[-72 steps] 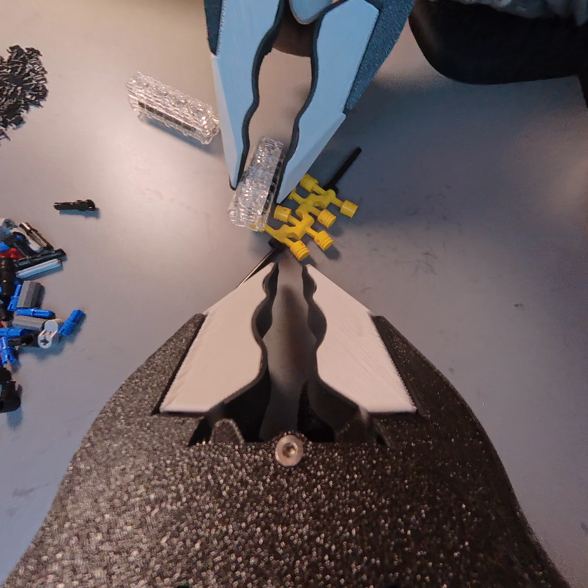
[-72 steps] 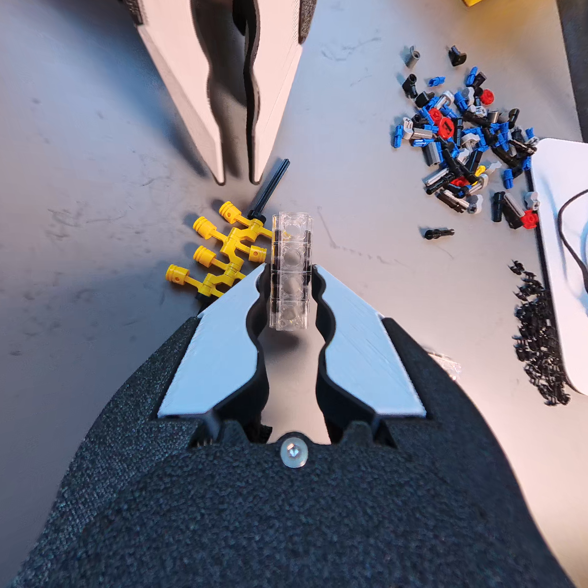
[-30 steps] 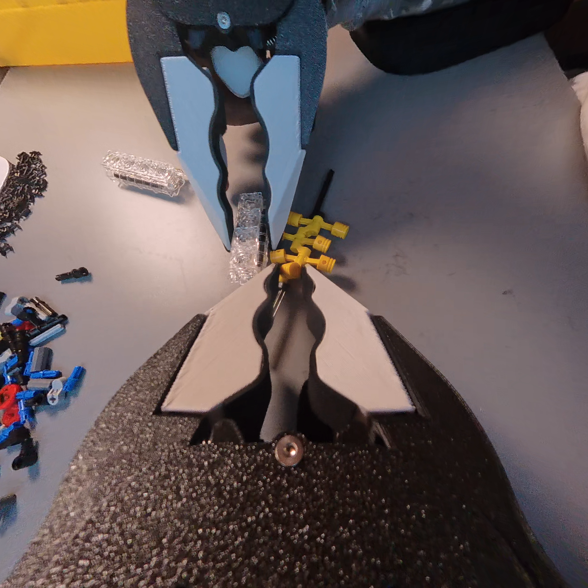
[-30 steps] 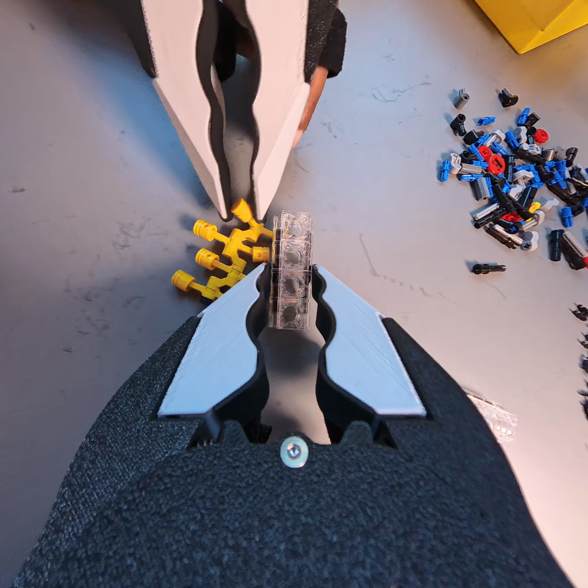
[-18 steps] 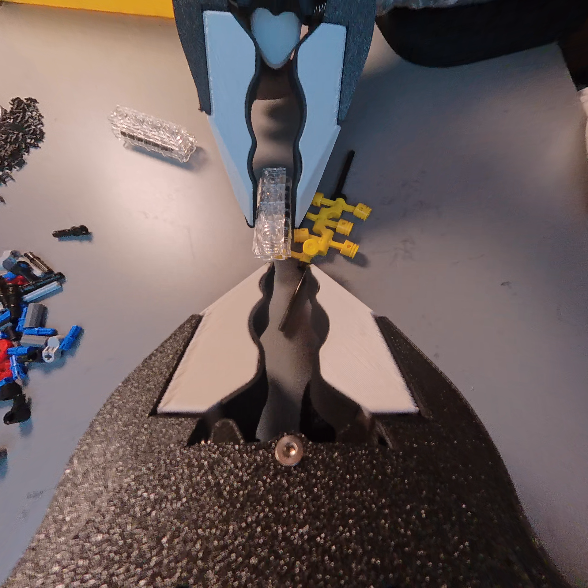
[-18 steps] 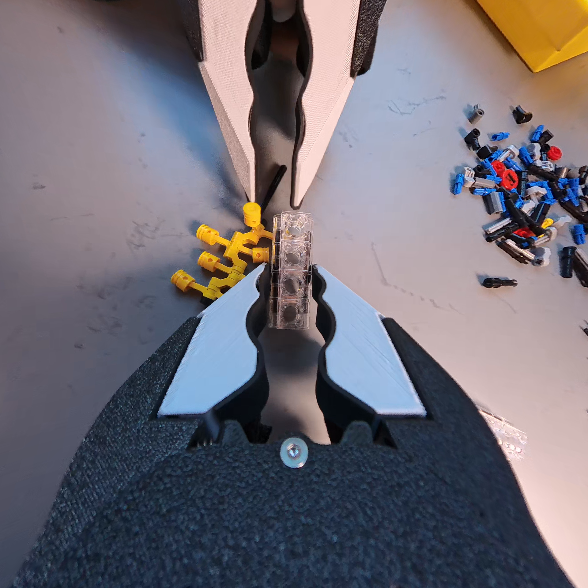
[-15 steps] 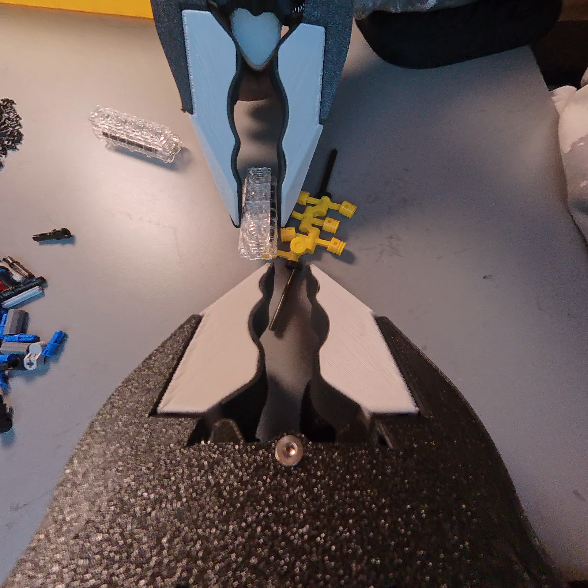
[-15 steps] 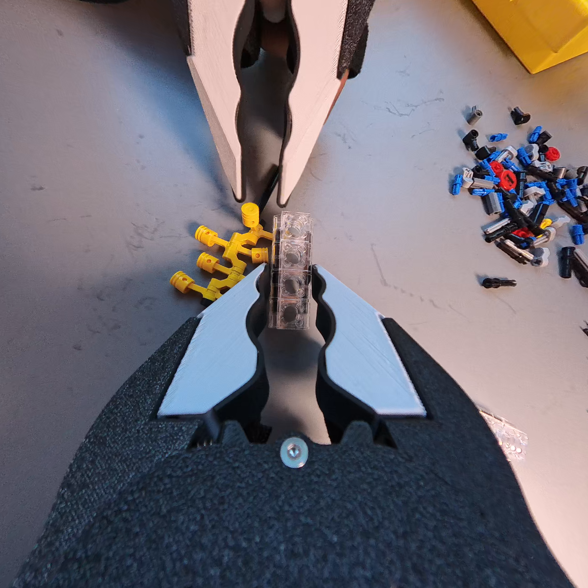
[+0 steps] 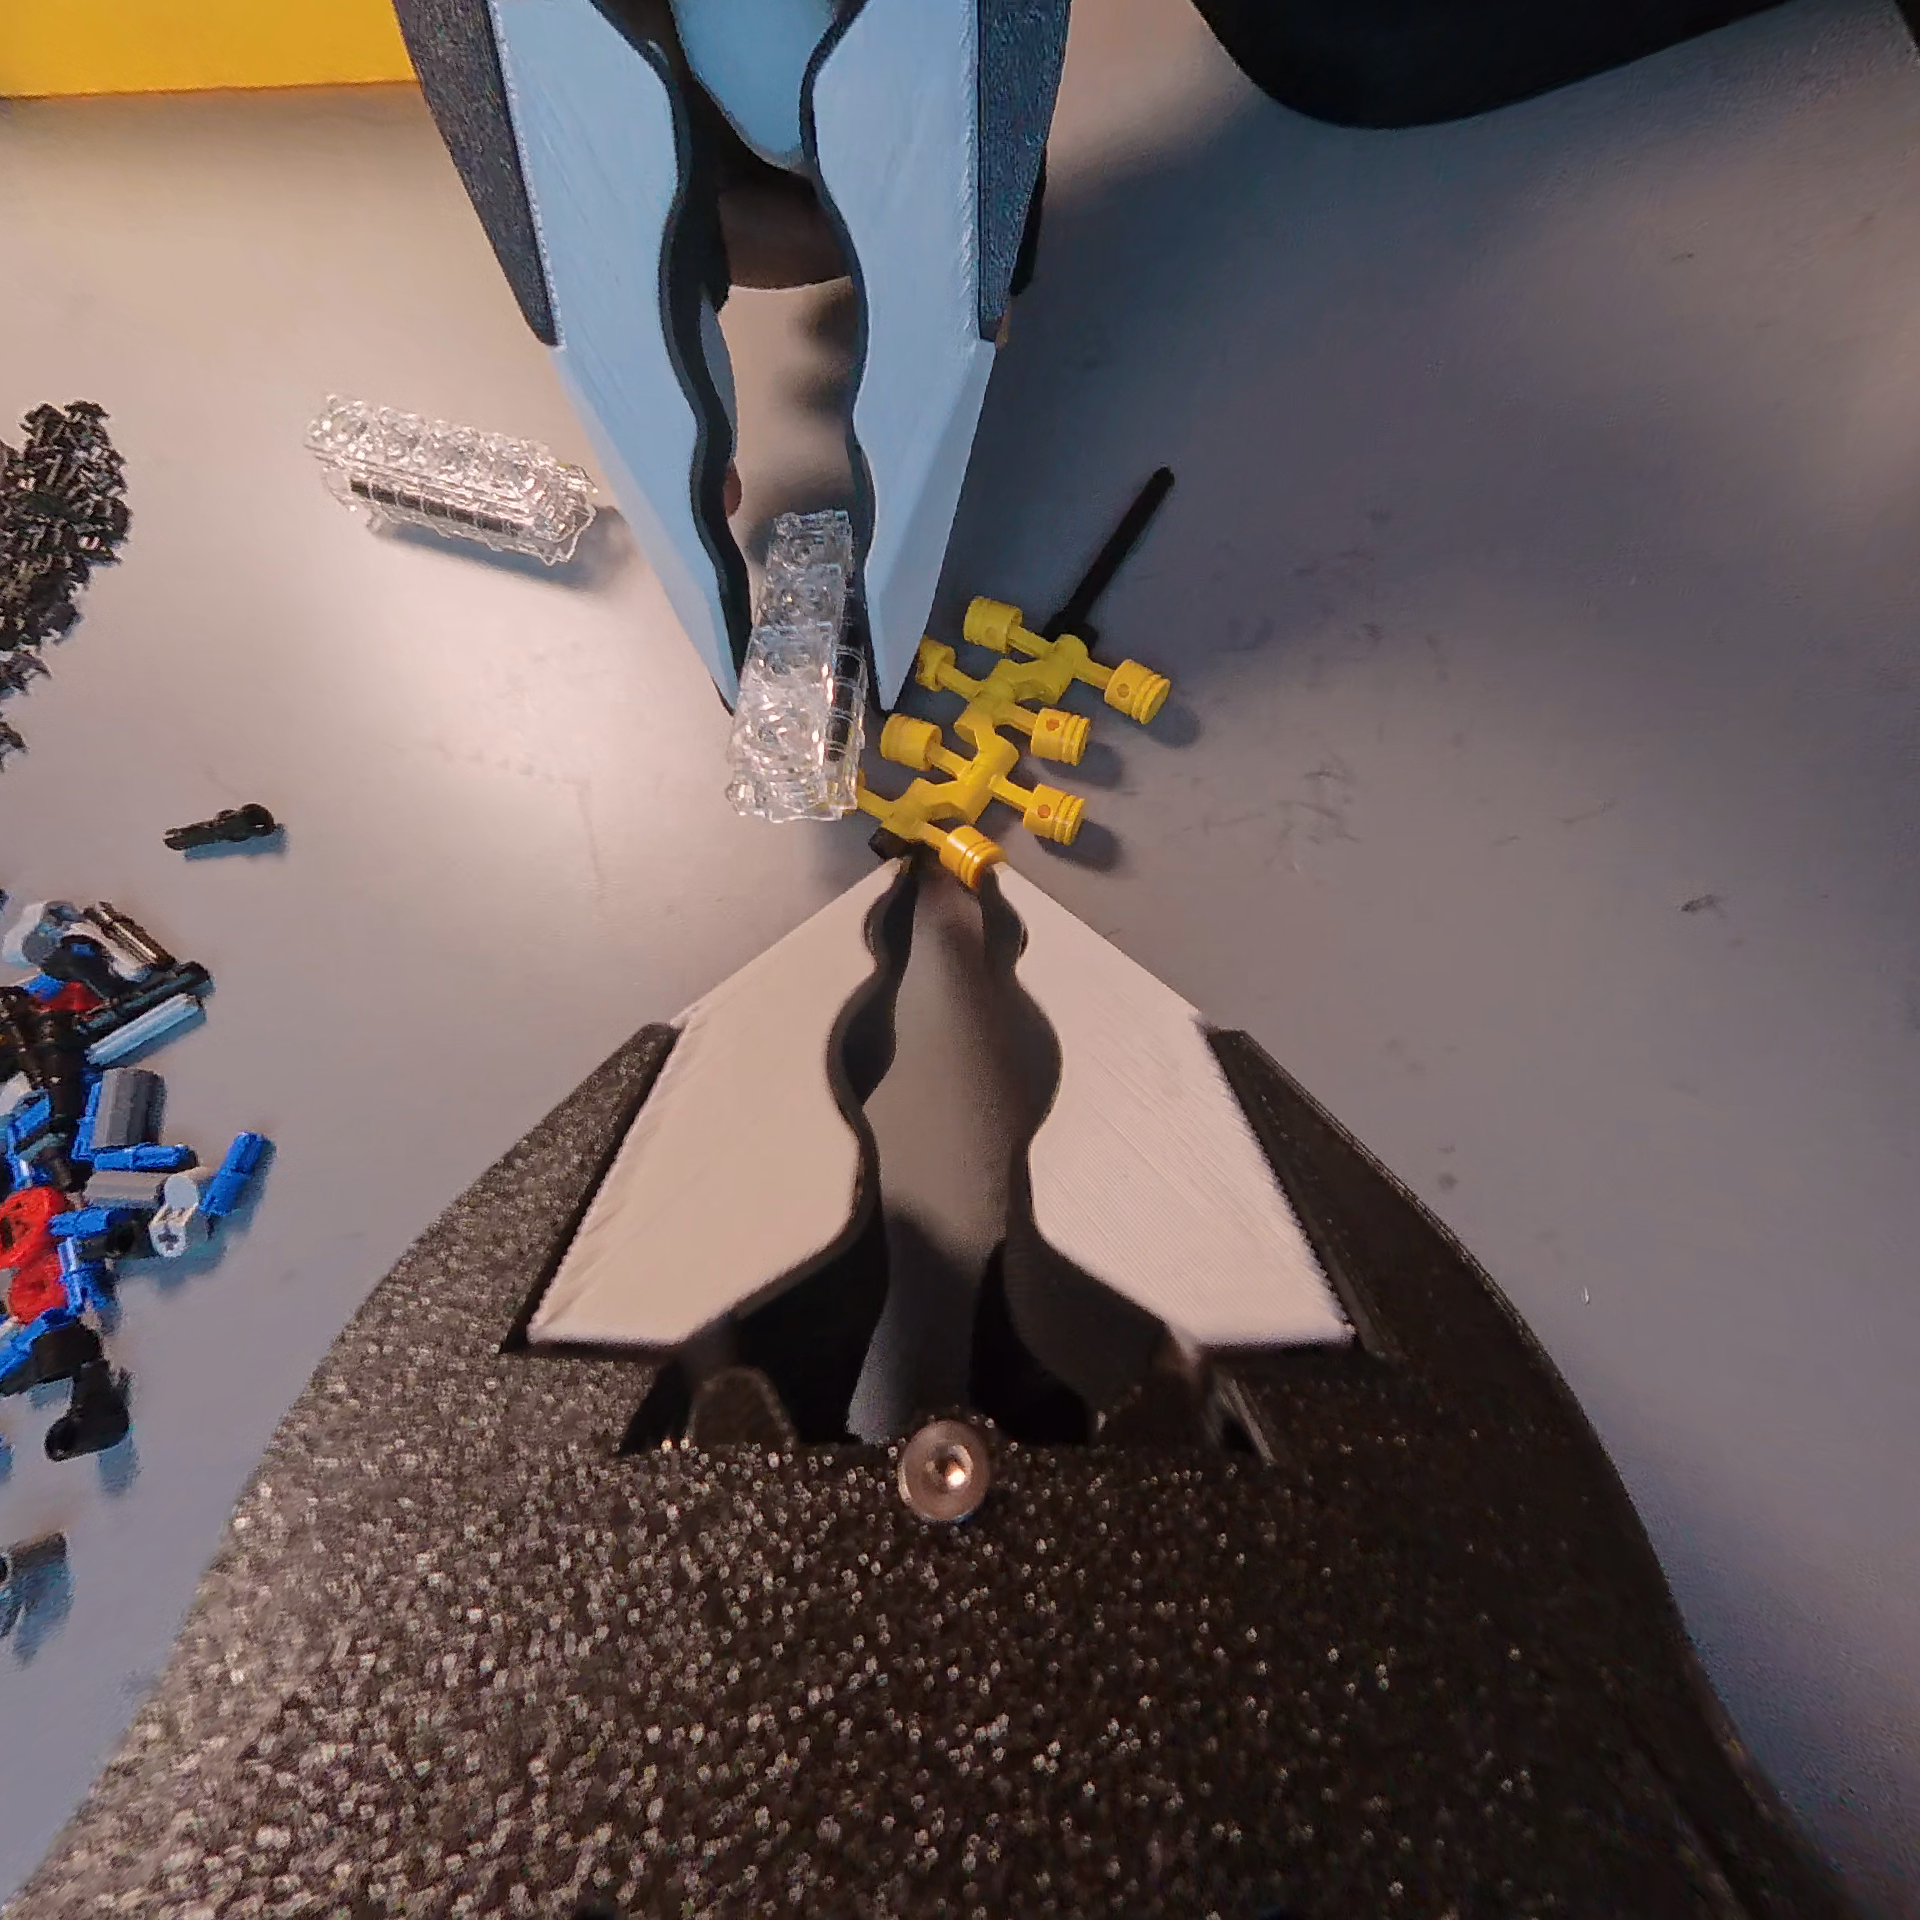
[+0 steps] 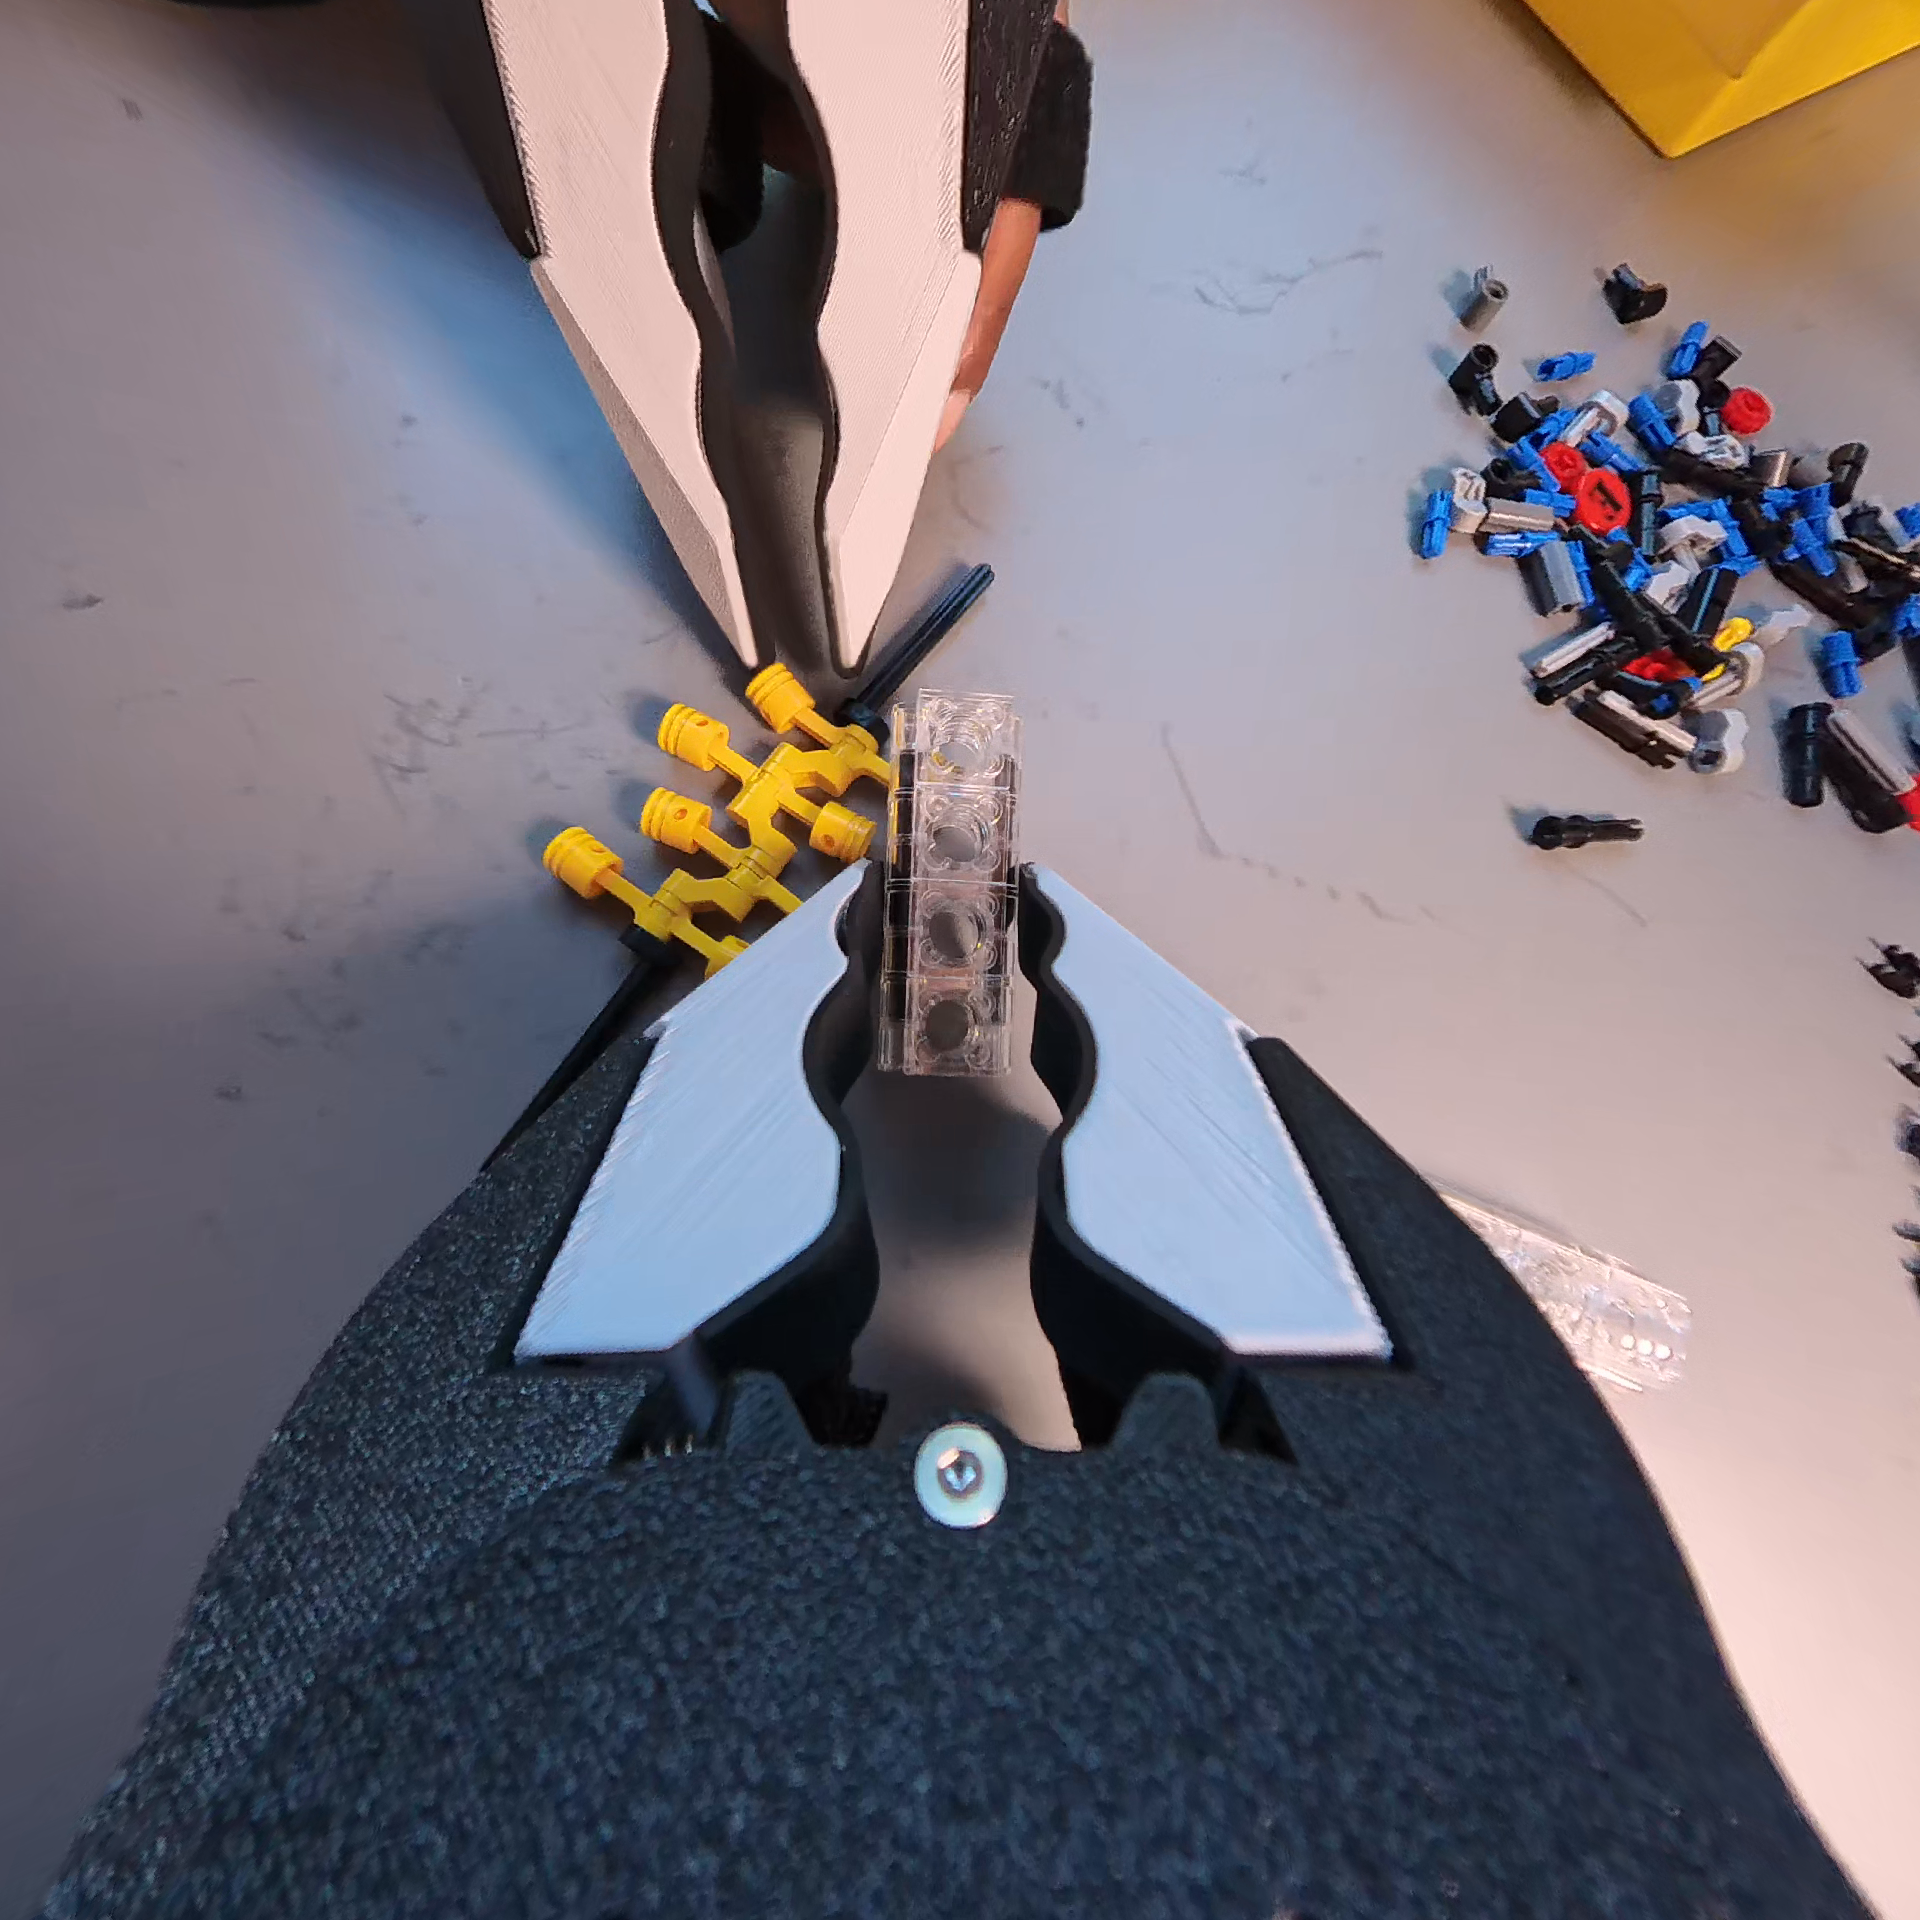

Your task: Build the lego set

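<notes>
Bare counter (image 10: 260,468) lies open beside the yellow piston assembly (image 10: 727,831); a pile of small parts (image 10: 1683,551) crowds the other side.
</notes>
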`<state>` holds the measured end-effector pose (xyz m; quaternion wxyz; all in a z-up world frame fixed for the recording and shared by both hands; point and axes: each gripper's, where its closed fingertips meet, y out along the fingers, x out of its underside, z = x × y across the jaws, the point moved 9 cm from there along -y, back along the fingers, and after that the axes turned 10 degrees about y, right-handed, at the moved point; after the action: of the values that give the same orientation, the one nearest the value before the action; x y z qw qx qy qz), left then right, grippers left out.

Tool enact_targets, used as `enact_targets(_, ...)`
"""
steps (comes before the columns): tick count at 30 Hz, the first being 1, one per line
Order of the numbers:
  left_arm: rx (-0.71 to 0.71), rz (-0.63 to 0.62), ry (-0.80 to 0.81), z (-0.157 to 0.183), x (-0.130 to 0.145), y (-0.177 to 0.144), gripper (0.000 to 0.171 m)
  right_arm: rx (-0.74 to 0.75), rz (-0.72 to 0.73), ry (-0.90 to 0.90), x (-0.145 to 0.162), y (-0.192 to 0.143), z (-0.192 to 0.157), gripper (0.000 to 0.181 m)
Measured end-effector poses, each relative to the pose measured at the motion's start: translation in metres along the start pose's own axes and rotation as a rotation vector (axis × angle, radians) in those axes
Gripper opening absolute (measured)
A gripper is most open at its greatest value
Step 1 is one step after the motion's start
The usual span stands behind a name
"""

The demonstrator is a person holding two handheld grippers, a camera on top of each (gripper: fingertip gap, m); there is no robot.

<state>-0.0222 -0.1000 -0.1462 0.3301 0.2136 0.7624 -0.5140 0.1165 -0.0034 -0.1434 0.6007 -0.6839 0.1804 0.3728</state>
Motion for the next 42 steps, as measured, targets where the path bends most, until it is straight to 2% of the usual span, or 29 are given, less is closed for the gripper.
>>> enact_targets(14,0.012,-0.049,0.024,0.005,-0.006,0.003,0.012,0.02,-0.022,-0.028,-0.004,0.003,-0.003,0.024)
enact_targets(20,-0.06,0.054,-0.022,-0.005,-0.014,-0.006,0.009,0.019,-0.024,-0.034,-0.005,0.004,-0.006,0.024)
enact_targets(28,-0.057,0.077,-0.025,-0.004,-0.011,-0.002,0.009,0.022,-0.03,-0.043,-0.006,0.005,-0.009,0.024)
enact_targets(42,-0.03,0.08,-0.081,-0.004,-0.006,0.001,0.009,-0.034,0.057,0.134,-0.002,-0.008,-0.003,0.024)
